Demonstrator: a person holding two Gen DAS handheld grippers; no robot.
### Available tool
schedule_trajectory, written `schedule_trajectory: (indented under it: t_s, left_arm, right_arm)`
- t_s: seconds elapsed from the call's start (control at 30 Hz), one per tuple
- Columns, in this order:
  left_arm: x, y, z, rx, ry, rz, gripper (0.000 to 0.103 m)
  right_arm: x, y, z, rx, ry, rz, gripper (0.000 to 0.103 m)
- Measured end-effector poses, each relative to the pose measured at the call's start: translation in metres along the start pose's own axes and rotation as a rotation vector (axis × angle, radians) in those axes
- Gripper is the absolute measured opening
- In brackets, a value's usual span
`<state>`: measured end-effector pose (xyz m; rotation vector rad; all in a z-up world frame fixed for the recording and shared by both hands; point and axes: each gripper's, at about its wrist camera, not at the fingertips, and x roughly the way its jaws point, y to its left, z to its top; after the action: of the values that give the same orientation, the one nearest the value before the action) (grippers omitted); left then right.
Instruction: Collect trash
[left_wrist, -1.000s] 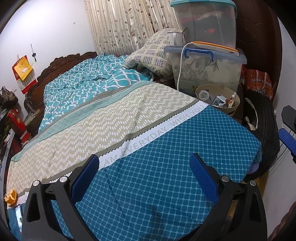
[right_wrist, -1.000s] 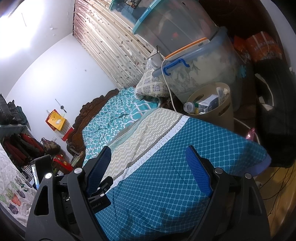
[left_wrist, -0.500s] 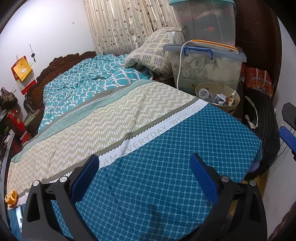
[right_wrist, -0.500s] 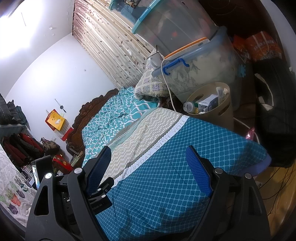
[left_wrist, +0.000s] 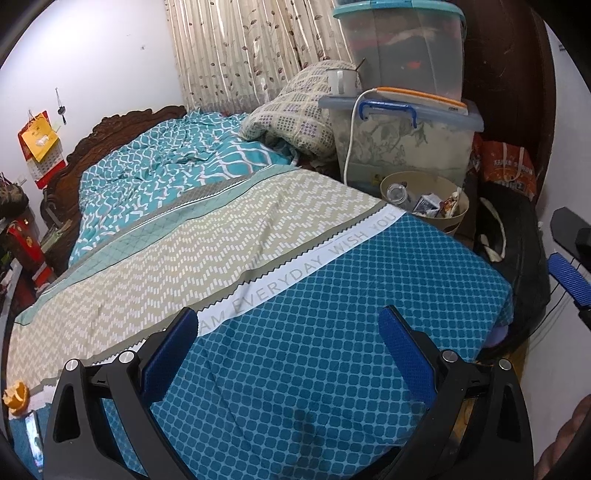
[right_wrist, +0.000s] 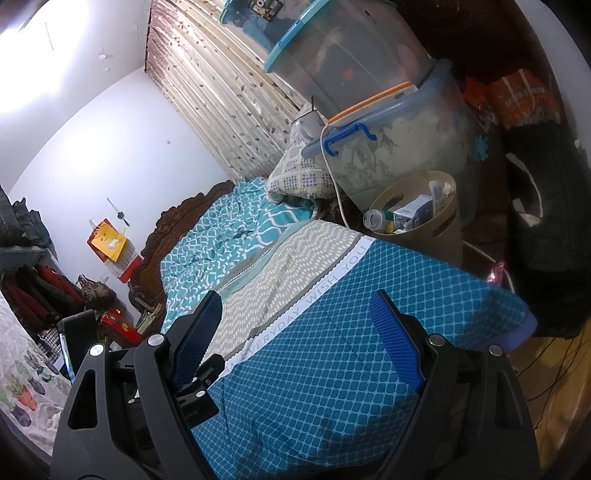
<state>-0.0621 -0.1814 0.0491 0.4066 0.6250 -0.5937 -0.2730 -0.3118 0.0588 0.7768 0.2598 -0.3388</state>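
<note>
Both grippers wide apart, empty

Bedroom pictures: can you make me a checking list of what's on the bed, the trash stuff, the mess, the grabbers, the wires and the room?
Surface: bed with a patterned teal and beige cover; orange scrap at its near left corner.
Job's things: beige bin beside the bed, holding a bottle and cartons.
Clutter: stacked storage boxes, mug, rolled blanket, orange bag.
Grippers: left gripper and right gripper open, holding nothing, over the bed.
Cables: white cable hanging down the boxes.
Surroundings: curtain, white wall, carved headboard.
</note>
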Motion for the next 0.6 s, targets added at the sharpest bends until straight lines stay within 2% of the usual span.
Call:
schedule_trajectory:
  t_s: [0.2, 0.6]
  left_arm:
    - [-0.0038, 0.0006, 0.0018, -0.01, -0.015, -0.022, 0.094]
    - [-0.0048, 0.0031, 0.0021, -0.009, -0.013, -0.016, 0.094]
  right_arm:
    - [-0.0007, 0.0022, 0.0008, -0.001, -0.003, 0.002, 0.083]
    - [0.0014, 0.0078, -0.0003, -0.01, 0.006, 0.003, 0.083]
